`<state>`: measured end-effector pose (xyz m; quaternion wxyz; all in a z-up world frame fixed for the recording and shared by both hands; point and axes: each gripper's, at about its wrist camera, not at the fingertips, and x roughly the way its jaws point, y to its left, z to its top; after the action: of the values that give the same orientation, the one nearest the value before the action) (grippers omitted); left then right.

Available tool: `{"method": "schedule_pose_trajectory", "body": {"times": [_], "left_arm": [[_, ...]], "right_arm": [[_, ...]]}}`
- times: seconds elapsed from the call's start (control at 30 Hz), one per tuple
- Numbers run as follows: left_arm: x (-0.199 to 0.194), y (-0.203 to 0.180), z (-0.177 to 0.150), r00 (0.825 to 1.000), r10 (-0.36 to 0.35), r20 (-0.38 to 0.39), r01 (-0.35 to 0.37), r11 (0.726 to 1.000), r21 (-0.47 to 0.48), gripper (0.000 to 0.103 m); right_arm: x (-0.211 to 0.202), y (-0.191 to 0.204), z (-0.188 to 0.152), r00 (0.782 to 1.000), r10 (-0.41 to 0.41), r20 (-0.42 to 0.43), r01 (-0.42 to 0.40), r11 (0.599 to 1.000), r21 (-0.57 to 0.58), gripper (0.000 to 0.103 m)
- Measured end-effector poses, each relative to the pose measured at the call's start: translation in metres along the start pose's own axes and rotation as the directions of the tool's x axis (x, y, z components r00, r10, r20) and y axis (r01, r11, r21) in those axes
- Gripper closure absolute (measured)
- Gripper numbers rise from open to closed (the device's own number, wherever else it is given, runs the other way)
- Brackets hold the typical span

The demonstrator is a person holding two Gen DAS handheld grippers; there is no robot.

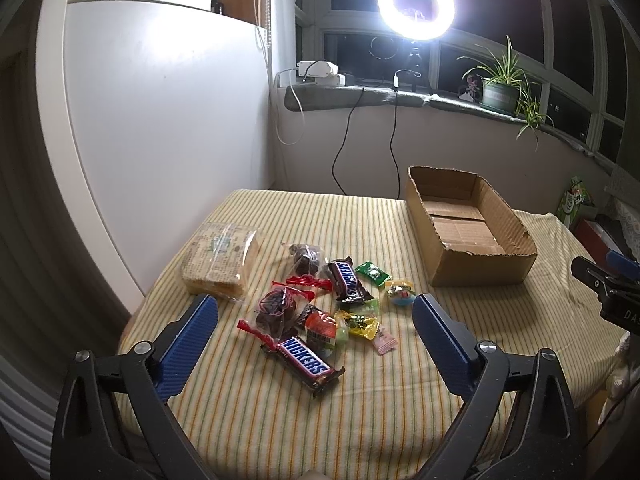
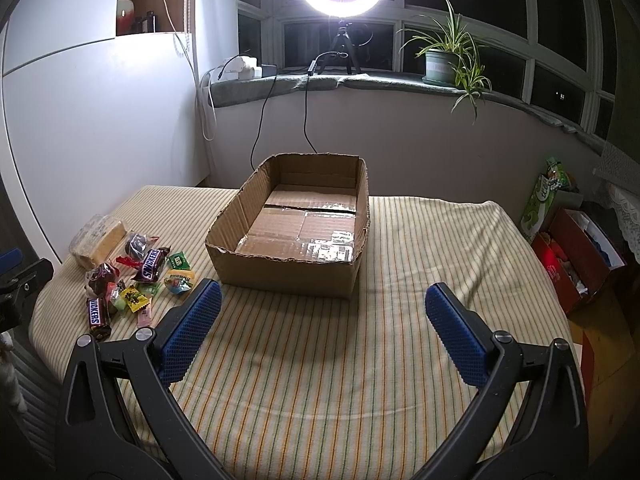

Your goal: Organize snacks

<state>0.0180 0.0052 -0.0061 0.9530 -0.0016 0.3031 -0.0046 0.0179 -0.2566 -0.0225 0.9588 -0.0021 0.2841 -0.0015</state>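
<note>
A pile of snacks lies on the striped tablecloth: a near Snickers bar, a second Snickers bar, a wrapped stack of crackers, bags of dark sweets and small candies. An open cardboard box stands empty at the right. My left gripper is open above the pile, holding nothing. My right gripper is open and empty just in front of the box. The pile also shows in the right wrist view, at left.
A white wall panel stands left of the table. A windowsill holds a ring light, a potted plant and chargers with cables hanging down. A red box and bags sit off the table's right side.
</note>
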Motion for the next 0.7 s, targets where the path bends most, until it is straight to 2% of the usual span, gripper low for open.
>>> {"method": "schedule_pose_trajectory", "body": {"times": [0.7], "left_arm": [[0.008, 0.009, -0.005, 1.000, 0.008, -0.021, -0.009, 1.000, -0.016, 0.008]], "right_arm": [[0.011, 0.009, -0.002, 1.000, 0.018, -0.013, -0.018, 1.000, -0.018, 0.000]]}}
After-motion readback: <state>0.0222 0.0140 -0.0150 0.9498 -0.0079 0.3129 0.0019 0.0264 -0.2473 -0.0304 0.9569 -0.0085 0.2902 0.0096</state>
